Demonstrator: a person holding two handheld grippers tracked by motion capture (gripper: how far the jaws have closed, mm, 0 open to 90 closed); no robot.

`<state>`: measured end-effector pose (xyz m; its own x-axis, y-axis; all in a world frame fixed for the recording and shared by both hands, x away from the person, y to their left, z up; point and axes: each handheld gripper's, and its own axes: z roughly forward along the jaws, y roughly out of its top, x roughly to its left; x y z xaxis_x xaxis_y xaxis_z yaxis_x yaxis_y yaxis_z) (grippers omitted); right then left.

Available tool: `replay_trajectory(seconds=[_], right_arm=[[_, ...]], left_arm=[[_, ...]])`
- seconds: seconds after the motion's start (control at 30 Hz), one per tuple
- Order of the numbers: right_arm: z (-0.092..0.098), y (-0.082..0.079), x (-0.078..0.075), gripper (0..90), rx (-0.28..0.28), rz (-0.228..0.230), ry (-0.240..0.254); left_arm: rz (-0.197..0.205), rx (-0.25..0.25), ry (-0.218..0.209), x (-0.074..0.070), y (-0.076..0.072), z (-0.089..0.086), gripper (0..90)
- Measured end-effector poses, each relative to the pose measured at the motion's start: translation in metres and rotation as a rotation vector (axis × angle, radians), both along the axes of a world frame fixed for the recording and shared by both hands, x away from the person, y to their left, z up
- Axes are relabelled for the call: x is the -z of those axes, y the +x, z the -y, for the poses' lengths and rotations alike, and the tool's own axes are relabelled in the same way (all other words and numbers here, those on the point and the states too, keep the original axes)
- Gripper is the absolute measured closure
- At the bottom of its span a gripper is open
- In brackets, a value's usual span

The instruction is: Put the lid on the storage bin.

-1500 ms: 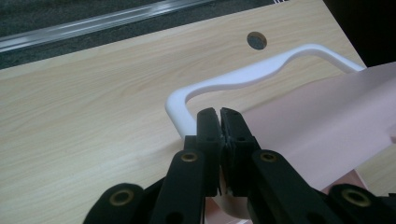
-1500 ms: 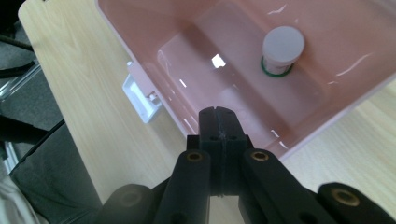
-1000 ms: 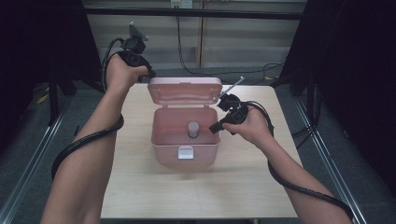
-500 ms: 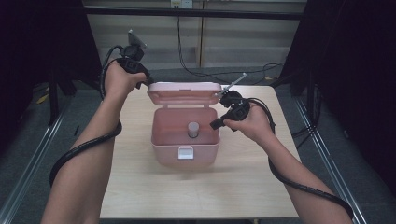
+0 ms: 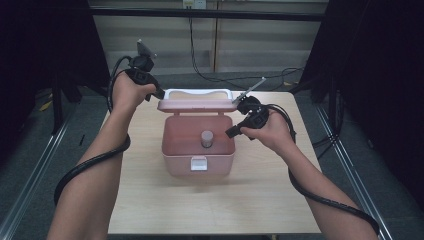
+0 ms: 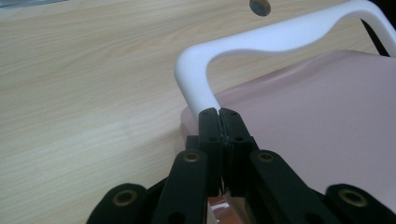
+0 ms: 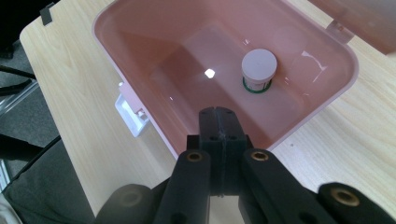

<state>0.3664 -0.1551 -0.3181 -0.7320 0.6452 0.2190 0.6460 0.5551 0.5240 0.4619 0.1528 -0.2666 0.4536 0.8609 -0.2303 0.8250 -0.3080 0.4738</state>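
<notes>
High view: the left gripper (image 5: 159, 94), jaws closed and empty, is nudging the pink box's lid (image 5: 196, 104) at its white handle (image 6: 261, 44). The right gripper (image 7: 219, 114), also closed, is hovering over the jar (image 7: 258, 66) just ahead inside the box (image 7: 140, 56); next it likely needs opening to grasp the jar.

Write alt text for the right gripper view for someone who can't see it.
An open pink box on a pale wooden table holds one small white-capped jar. The right gripper, fingers shut, points down at the box's near rim; a white latch juts from the box's outer wall.
</notes>
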Motion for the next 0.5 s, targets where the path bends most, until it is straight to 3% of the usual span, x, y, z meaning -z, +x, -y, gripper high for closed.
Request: replay_trajectory(seconds=[0.17,0.33,0.5], right_arm=[[0.0002,-0.0027,0.0041,90.0,-0.011,-0.005,-0.005],[0.0023,-0.0069,0.0087,90.0,-0.021,-0.002,0.023],[0.0025,-0.0092,0.01,90.0,-0.028,0.001,0.012]], left_arm=[[-0.001,0.002,0.003,0.0049,-0.0012,-0.0033,87.8],[0.005,-0.012,0.003,0.008,-0.0019,-0.0058,84.1],[0.004,-0.015,-0.001,0.0105,-0.0029,-0.0065,81.6]])
